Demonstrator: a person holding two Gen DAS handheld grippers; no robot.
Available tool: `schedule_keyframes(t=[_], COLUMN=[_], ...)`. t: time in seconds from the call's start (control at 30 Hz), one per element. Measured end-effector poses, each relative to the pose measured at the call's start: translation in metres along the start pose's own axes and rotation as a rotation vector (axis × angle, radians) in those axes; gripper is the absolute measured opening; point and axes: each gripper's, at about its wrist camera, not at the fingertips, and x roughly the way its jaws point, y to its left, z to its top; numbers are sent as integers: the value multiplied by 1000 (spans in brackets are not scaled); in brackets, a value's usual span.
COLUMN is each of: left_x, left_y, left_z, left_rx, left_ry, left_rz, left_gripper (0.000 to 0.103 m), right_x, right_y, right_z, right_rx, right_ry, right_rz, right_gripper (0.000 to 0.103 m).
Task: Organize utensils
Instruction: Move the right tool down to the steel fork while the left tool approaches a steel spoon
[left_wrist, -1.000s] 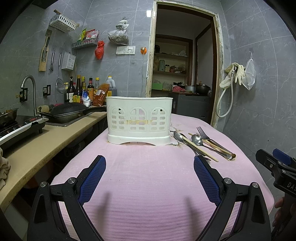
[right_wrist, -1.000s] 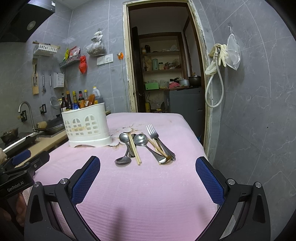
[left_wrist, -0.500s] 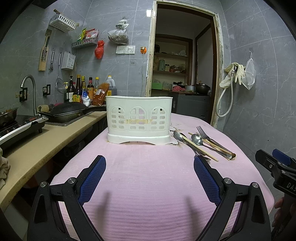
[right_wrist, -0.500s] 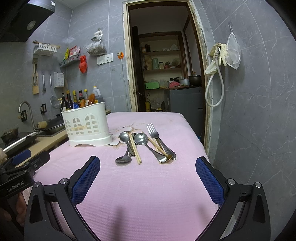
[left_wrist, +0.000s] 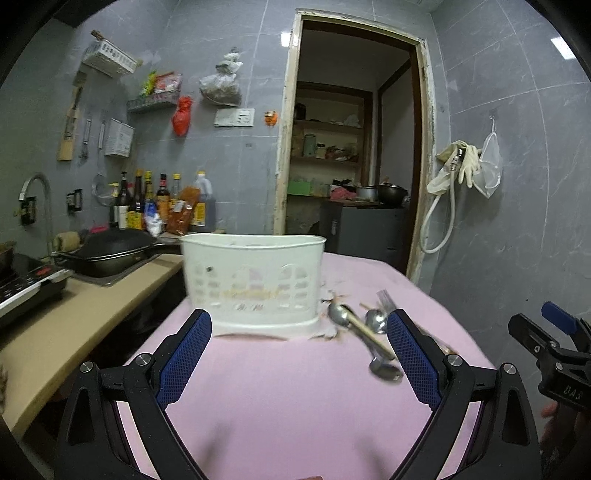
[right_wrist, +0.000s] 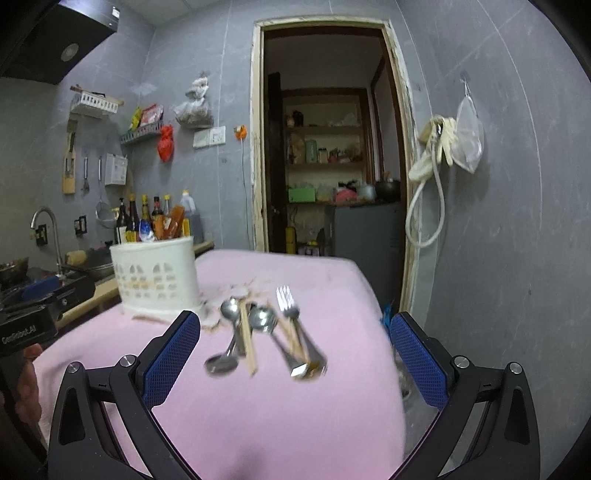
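A white slotted utensil caddy (left_wrist: 255, 284) (right_wrist: 157, 277) stands on the pink-covered table (left_wrist: 295, 406) (right_wrist: 258, 406). To its right lies a loose pile: two spoons (right_wrist: 231, 308) (right_wrist: 262, 317), a fork (right_wrist: 288, 301) and wooden chopsticks (right_wrist: 245, 336); the left wrist view shows a spoon (left_wrist: 343, 314) and a chopstick (left_wrist: 369, 332). My left gripper (left_wrist: 299, 354) is open just short of the caddy, holding nothing. My right gripper (right_wrist: 294, 354) is open just short of the pile, its jaws wide apart and empty. Each gripper shows at the edge of the other's view.
A beige counter (left_wrist: 74, 321) runs along the left with a black wok (left_wrist: 110, 251), an induction cooker (left_wrist: 26, 284) and several bottles (left_wrist: 159, 199). The table's right edge (right_wrist: 388, 332) drops off near the grey wall. A doorway (left_wrist: 354, 147) opens behind.
Both grippers have moved forward, the left towards the caddy and the right towards the utensil pile; both views are motion-blurred. Both stay open and empty.
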Motion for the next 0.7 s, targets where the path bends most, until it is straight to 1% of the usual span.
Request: schedule_keyframes(t=[0.07,0.17,0.3,0.4,0.5,0.63,0.7], left_x=[13,33,59,77,95,121,132], left_y=[-2,-3,-7,-10,-14,-23,-27], left_z=[9,19,25,26,25,18,15], left_rx=[-8,-25,-38,-39,-33,-2,8], left_ry=[34,87,160,211,269,359,394], left_rz=[-36,-68,-91,-112,-137,-174,-180], left_gripper=[93,93,93,92,91,78,72], right_x=[8,27,59,83,105,134,146], right_y=[-6,-15,-23,-29,-33,-42,-46], right_z=[9,20,30,34,35,33,32], right_rx=[-26,-54,-92,-105,-144,-173,-174], right_ry=[1,19,70,126,177,253,292], right_rz=[-4,11,38,71,93,126,146], right_gripper=[103,103,103,103,103,101,95])
